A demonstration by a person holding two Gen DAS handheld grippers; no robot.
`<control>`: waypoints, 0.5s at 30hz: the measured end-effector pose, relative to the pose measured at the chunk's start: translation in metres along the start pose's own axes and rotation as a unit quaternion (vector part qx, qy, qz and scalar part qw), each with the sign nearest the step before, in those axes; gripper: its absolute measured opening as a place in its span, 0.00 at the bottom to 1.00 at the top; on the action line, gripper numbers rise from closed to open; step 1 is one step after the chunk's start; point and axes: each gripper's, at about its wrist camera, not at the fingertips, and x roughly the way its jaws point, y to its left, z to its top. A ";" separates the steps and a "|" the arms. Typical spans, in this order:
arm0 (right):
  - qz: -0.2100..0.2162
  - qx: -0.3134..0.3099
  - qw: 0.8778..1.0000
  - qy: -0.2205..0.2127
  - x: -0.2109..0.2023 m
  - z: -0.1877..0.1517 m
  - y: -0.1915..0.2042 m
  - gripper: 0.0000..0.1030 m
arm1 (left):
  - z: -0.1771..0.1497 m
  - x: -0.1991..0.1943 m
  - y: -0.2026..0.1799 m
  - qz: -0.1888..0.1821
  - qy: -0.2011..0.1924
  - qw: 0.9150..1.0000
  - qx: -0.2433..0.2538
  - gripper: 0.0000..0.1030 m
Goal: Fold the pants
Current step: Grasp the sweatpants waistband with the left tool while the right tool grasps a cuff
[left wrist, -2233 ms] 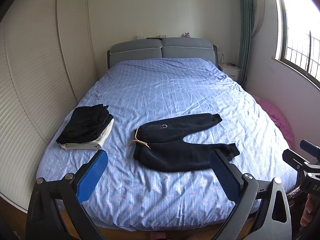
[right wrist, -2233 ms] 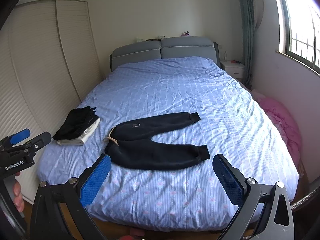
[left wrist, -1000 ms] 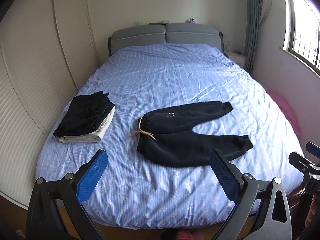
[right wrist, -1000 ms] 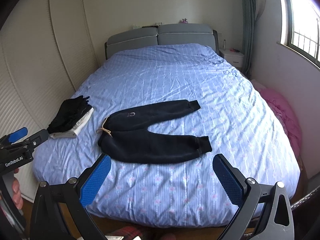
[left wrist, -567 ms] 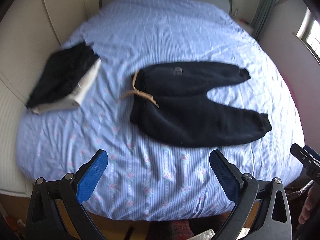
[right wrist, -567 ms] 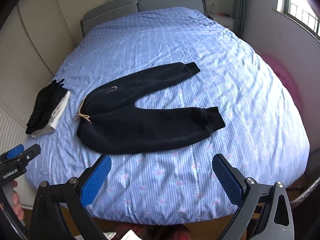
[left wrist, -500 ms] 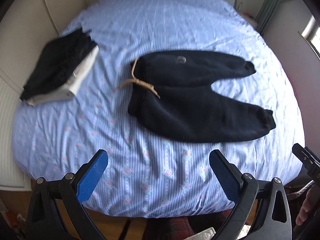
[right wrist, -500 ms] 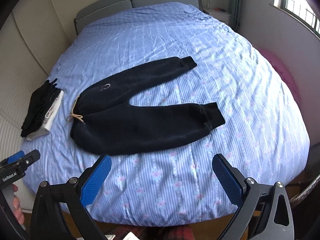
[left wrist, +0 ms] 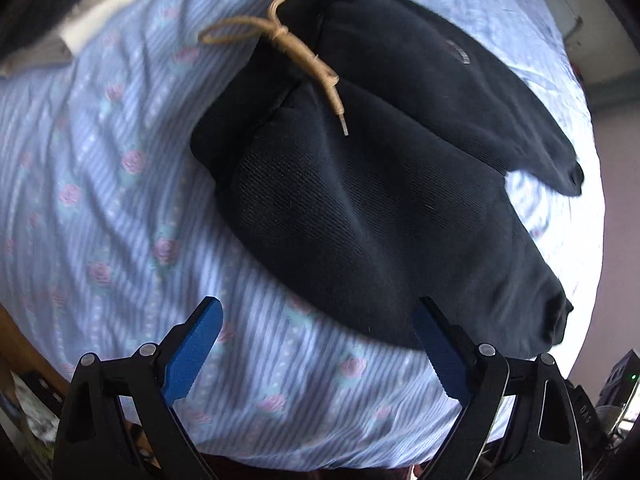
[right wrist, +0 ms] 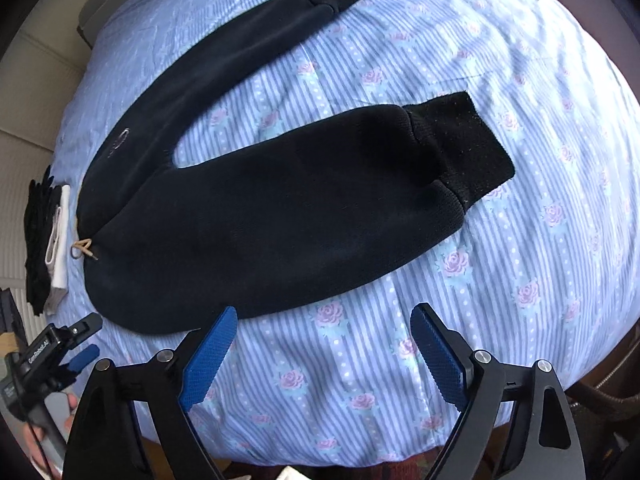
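Observation:
Black sweatpants [left wrist: 360, 184] lie flat on the blue striped bed sheet [left wrist: 100, 184], legs spread apart, waist to the left with a tan drawstring [left wrist: 296, 48]. My left gripper [left wrist: 316, 320] is open and empty, just above the sheet at the near edge of the waist end. In the right wrist view the pants [right wrist: 260, 208] fill the middle; the near leg's cuff [right wrist: 460, 144] points right. My right gripper [right wrist: 324, 328] is open and empty, at the near edge of the near leg. The left gripper also shows at the lower left of the right wrist view [right wrist: 80, 340].
A stack of folded dark and white clothes [right wrist: 46, 240] lies on the bed left of the waist, also at the top left of the left wrist view [left wrist: 80, 16]. The bed's near edge [right wrist: 320, 452] is right below both grippers.
Both grippers have dropped down and forward toward the bed, so the pants now fill the views. Both stay open. The pants have not moved.

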 end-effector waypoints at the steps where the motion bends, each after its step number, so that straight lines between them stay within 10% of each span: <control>1: 0.001 0.005 1.000 0.007 0.008 0.005 -0.002 0.85 | 0.003 0.007 0.000 -0.001 0.004 1.000 -0.005 0.93; 8: -0.014 0.019 0.999 0.047 0.051 0.029 -0.014 0.79 | 0.010 0.045 0.001 -0.014 0.048 0.997 -0.053 0.82; 15: -0.005 0.013 0.998 0.063 0.057 0.034 -0.020 0.24 | 0.014 0.019 -0.016 -0.044 0.038 0.997 -0.049 0.26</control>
